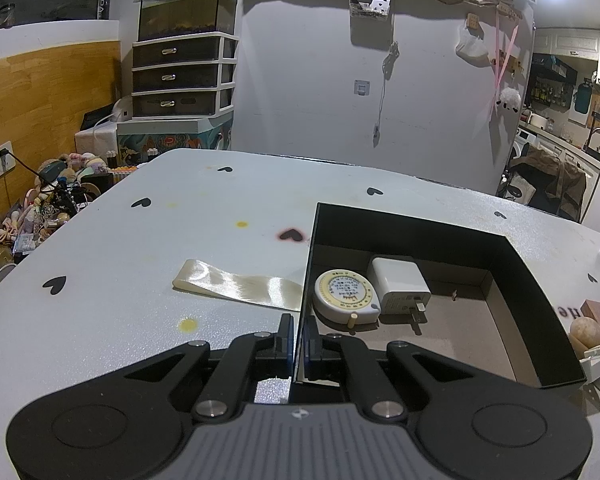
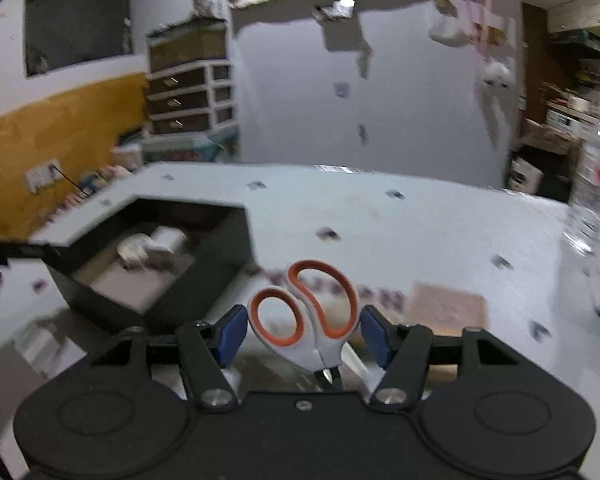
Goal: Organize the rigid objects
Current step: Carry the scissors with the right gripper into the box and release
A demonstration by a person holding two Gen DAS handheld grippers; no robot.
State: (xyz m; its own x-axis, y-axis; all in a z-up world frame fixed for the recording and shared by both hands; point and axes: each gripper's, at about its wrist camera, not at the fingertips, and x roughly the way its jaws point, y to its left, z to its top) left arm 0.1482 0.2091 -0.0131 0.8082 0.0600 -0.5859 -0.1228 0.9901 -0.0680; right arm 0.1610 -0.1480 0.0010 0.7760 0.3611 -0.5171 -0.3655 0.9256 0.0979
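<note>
We judge the sorting to be partly done. Largest in view is the table [image 1: 148, 264], one pale top with small black hearts, filling the middle of both views. Next is the single black box [image 1: 512, 264], at right of centre in the left wrist view and at centre left in the right wrist view; our left gripper [image 1: 299, 344] at bottom centre has its fingers pinched nearly together on the box's near-left wall. Inside lie two things already put away: one white charger [image 1: 400, 286] and, touching it on the left, one round tape measure [image 1: 346, 294]. One pair of scissors [image 2: 306, 316] with orange-lined handles sits at lower centre of the right wrist view, held by the handles between the pads of our right gripper [image 2: 303, 334], jaws at a middling width; it is clear of the box, so it has yet to go in. Left outside, we count one cream ribbon strip [image 1: 236, 286] beside the box's left wall, and several small pieces at the far right edge, among them one wooden egg [image 1: 586, 332]; the rest are too cropped to count.
</note>
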